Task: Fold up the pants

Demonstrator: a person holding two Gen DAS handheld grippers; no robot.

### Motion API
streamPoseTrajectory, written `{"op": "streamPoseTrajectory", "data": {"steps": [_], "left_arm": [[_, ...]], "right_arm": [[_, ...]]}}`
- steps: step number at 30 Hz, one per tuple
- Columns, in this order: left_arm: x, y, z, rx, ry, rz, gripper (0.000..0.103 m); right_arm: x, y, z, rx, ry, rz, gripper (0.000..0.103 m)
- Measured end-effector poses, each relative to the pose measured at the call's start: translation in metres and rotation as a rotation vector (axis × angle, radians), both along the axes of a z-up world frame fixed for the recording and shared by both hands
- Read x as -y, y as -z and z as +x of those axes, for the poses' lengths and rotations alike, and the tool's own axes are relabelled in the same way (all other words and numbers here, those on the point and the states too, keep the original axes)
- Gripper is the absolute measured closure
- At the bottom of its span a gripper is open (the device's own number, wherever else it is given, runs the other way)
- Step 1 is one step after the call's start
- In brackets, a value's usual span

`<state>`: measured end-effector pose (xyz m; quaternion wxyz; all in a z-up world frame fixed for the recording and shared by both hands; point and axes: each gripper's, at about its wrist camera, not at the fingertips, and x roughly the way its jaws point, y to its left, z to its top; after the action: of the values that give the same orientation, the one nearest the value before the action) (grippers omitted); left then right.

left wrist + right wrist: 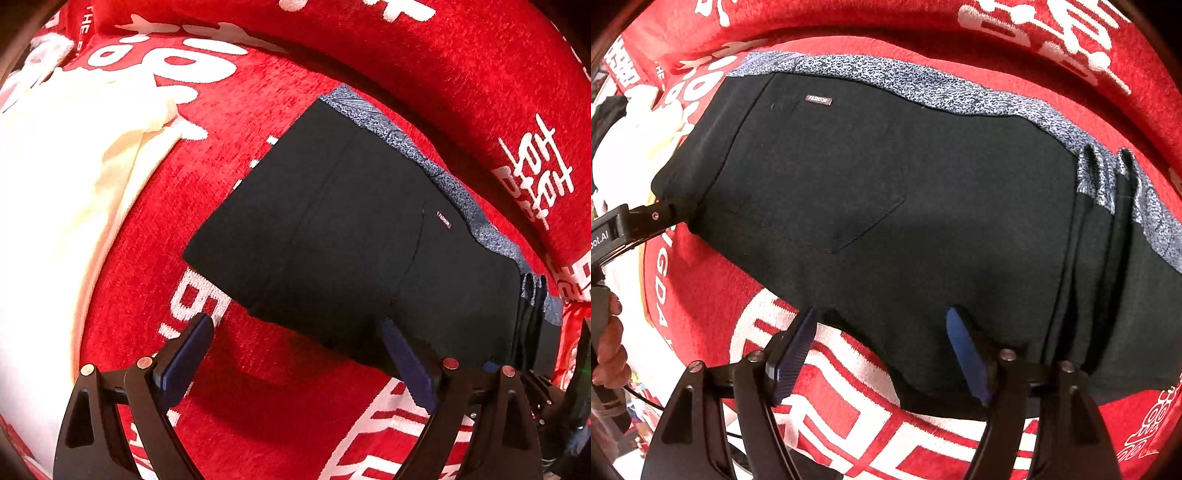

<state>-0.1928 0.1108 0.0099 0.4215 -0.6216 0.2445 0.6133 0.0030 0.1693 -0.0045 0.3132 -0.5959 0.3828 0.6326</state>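
One pair of black pants (pixel 354 236), folded into a compact block, lies on a red cover (pixel 280 398) printed with white characters. One small label (pixel 819 99) sits near the waist edge, and one stitched back pocket (pixel 849 206) faces up. A single blue-grey patterned garment (pixel 923 88) lies beneath the pants and shows as a strip along their far edge and right end. One cream cloth (pixel 55 177) lies well apart to the left.

In the left wrist view the block's long axis runs from upper left to lower right; in the right wrist view it runs roughly left to right, with the layered fold edges stacked at the right end.

Two grippers are present. The left gripper (pixel 297 332) has its fingers spread apart, holding nothing, its right fingertip at the near edge of the pants. The right gripper (pixel 882 325) is likewise spread, both blue pads (pixel 964 350) at the near edge, nothing clamped between them.
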Motion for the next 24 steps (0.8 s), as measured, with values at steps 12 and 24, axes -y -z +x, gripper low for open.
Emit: {"op": "streamPoseTrajectory", "data": {"steps": [12,24], "left_arm": [[0.014,0.014,-0.014,0.191,-0.078,0.123,0.009],[0.016,0.02,-0.028,0.446,-0.222,0.378,0.002]], "right_arm": [[0.002,0.003,-0.002,-0.008,-0.003,0.0,0.026],[0.002,0.004,0.01,-0.036,-0.007,0.012,0.025]]}}
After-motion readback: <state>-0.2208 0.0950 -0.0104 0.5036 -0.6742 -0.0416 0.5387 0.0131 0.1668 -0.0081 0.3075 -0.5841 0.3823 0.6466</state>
